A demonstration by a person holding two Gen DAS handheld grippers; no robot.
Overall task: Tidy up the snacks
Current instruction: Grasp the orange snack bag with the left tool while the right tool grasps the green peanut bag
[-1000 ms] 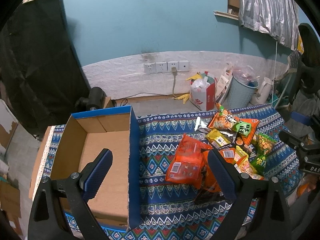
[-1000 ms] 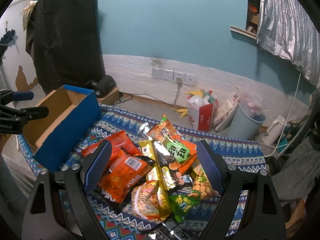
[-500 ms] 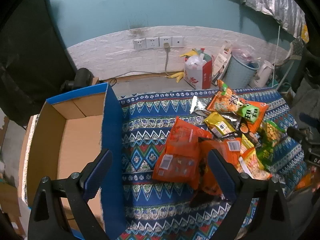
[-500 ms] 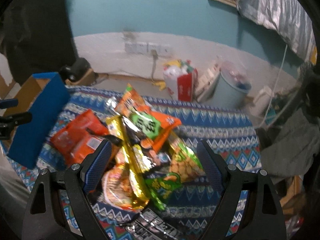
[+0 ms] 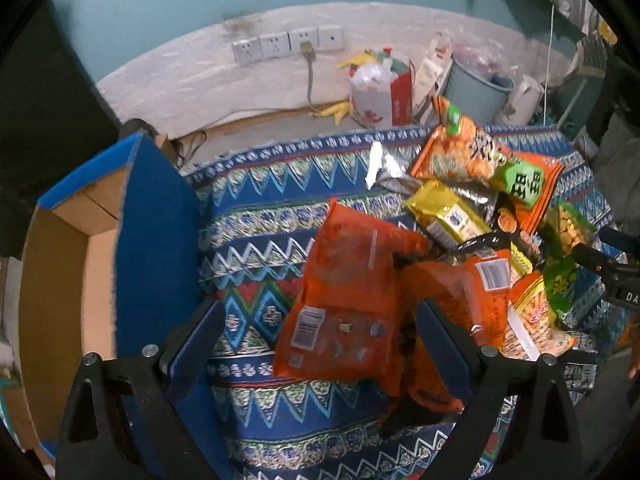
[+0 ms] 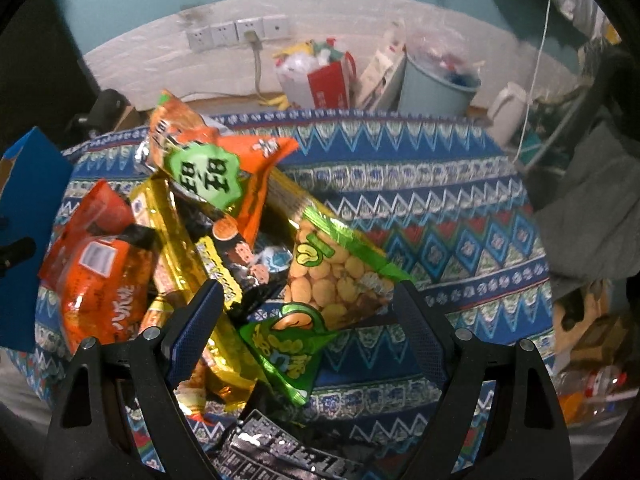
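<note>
A heap of snack packets lies on a patterned blue cloth [image 5: 260, 216]. My left gripper [image 5: 320, 316] is open above a flat orange packet [image 5: 352, 296], its fingers straddling the packet's lower half. A second orange packet [image 5: 456, 292] lies just right of it. An open cardboard box with blue outer walls [image 5: 156, 224] stands at the left. My right gripper [image 6: 310, 304] is open over a green peanut packet [image 6: 332, 276] and a small green packet [image 6: 288, 352]. An orange packet with a green label [image 6: 212, 176] and a gold packet [image 6: 168, 240] lie further back.
Beyond the cloth's far edge sit a red-and-white bag [image 5: 380, 88], a blue bin [image 5: 476, 92], a white kettle [image 5: 524, 100] and wall sockets [image 5: 288, 44]. A black foil packet [image 6: 288, 452] lies below the right gripper. Grey fabric [image 6: 592, 208] hangs at the right.
Both grippers have dropped lower and closer to the snack heap. The left one swung right, away from the box, and now hangs over the orange packet. Both stay open.
</note>
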